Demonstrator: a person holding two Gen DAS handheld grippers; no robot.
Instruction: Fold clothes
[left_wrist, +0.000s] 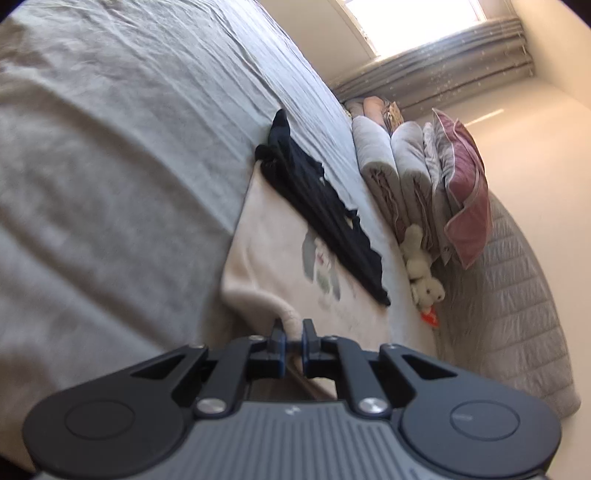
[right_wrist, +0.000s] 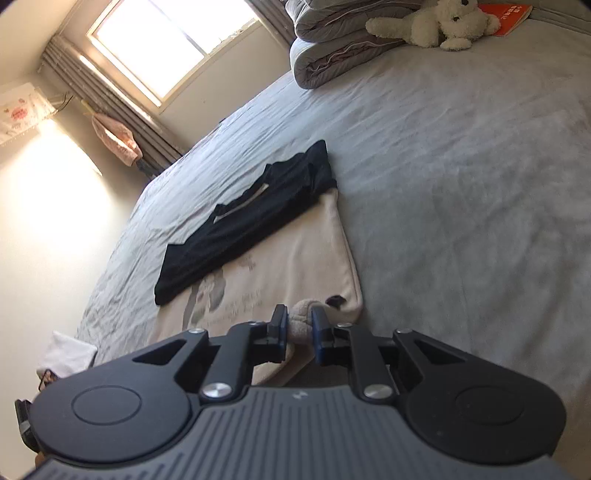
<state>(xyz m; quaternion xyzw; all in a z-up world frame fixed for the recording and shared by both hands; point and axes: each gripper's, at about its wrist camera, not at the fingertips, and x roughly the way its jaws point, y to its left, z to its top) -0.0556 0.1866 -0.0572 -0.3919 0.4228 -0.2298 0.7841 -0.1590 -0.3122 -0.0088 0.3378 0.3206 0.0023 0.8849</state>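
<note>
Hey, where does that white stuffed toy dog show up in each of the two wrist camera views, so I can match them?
Left wrist view: the white stuffed toy dog lies right of centre, below the folded grey quilts.
Right wrist view: the dog lies at the top edge, right of centre, against the same quilts.
Shared landmark: the black garment lying across the cream garment's far end.

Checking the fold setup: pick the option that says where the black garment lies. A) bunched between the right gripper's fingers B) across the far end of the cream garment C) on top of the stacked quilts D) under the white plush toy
B: the black garment lies flat across the far end of the cream garment, whose near edge both the left gripper and the right gripper pinch.
</note>
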